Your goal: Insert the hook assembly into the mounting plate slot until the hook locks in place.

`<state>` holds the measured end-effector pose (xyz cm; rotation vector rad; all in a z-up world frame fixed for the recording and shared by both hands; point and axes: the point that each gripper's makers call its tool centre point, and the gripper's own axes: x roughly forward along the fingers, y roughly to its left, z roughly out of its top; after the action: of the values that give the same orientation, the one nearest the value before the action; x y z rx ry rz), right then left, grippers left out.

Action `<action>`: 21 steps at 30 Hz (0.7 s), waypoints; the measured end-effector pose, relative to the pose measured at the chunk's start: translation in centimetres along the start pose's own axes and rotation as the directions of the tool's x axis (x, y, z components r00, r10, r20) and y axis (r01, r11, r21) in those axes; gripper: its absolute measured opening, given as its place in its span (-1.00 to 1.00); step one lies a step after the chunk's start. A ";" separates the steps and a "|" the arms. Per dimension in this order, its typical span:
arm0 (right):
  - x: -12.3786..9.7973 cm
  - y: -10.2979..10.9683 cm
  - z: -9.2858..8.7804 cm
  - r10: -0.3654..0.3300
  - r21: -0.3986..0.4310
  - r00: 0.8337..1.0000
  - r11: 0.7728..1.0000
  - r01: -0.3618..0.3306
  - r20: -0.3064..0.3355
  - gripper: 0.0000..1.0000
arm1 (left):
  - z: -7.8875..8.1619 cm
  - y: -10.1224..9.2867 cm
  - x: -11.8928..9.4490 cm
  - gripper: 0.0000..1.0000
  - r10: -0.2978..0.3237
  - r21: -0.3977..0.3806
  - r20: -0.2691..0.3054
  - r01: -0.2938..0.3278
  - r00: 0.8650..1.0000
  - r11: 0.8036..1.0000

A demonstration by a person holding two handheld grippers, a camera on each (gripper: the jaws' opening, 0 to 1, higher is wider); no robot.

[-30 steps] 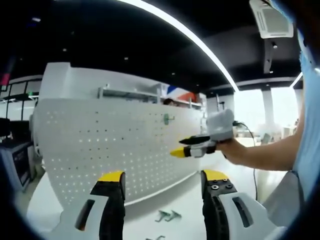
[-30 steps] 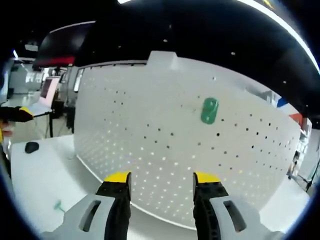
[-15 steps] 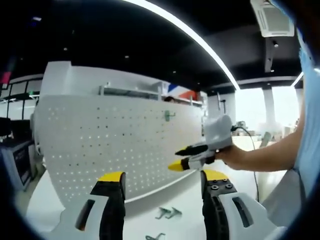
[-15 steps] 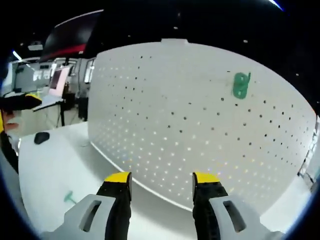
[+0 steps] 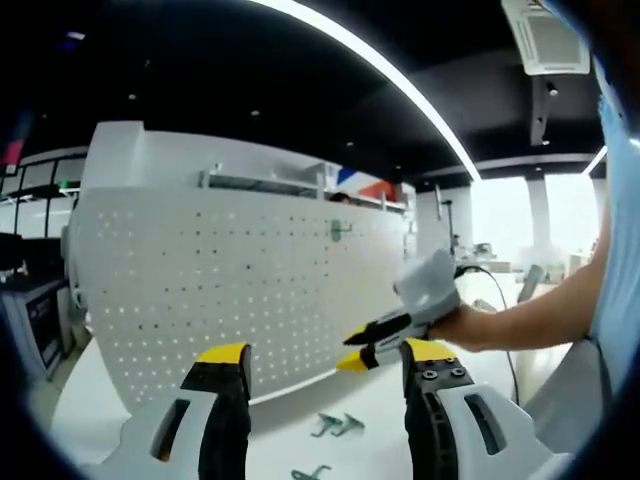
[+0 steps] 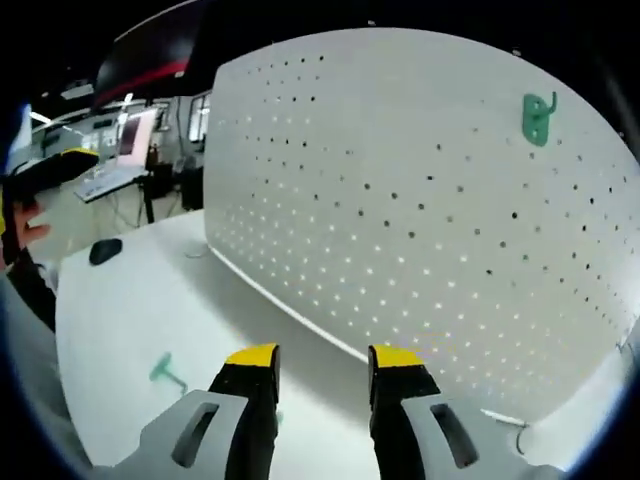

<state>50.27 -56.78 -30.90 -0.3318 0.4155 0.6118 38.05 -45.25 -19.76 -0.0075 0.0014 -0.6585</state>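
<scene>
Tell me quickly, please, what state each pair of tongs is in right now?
Left tongs: open, holding nothing.
Right tongs: open, holding nothing.

The mounting plate (image 6: 420, 230) is a white perforated panel with regular rows of small holes. It stands upright on the desk, ahead of the jaws in both views. One green hook (image 6: 538, 118) is seated in the panel's upper area, up and to the right of the jaws in the right gripper view. In the left gripper view, loose green hooks (image 5: 337, 426) lie flat on the desk between the jaws, near the panel's base.
</scene>
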 end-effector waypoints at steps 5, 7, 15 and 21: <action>0.6 2.0 -1.1 0.105 0.049 0.994 0.993 -0.103 -0.035 -0.47 | 0.0 0.1 0.0 0.25 0.000 -0.002 0.001 0.000 1.000 1.000; 0.8 2.5 -1.6 0.134 0.051 0.989 0.990 -0.132 -0.055 -0.53 | 0.0 0.1 -0.1 0.25 0.000 -0.003 0.002 0.000 1.000 1.000; 1.4 3.7 -2.8 0.206 0.089 0.975 0.976 -0.198 -0.085 -0.70 | -0.2 0.0 0.0 0.25 -0.004 -0.006 -0.002 0.004 1.000 1.000; 2.1 4.4 -3.9 0.235 0.106 0.964 0.969 -0.223 -0.121 -0.76 | -0.4 0.1 0.1 0.25 -0.006 -0.008 -0.006 0.006 1.000 1.000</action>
<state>48.08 -54.02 -35.99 -0.2385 0.6140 0.7966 38.17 -45.22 -20.15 -0.0134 0.0099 -0.6644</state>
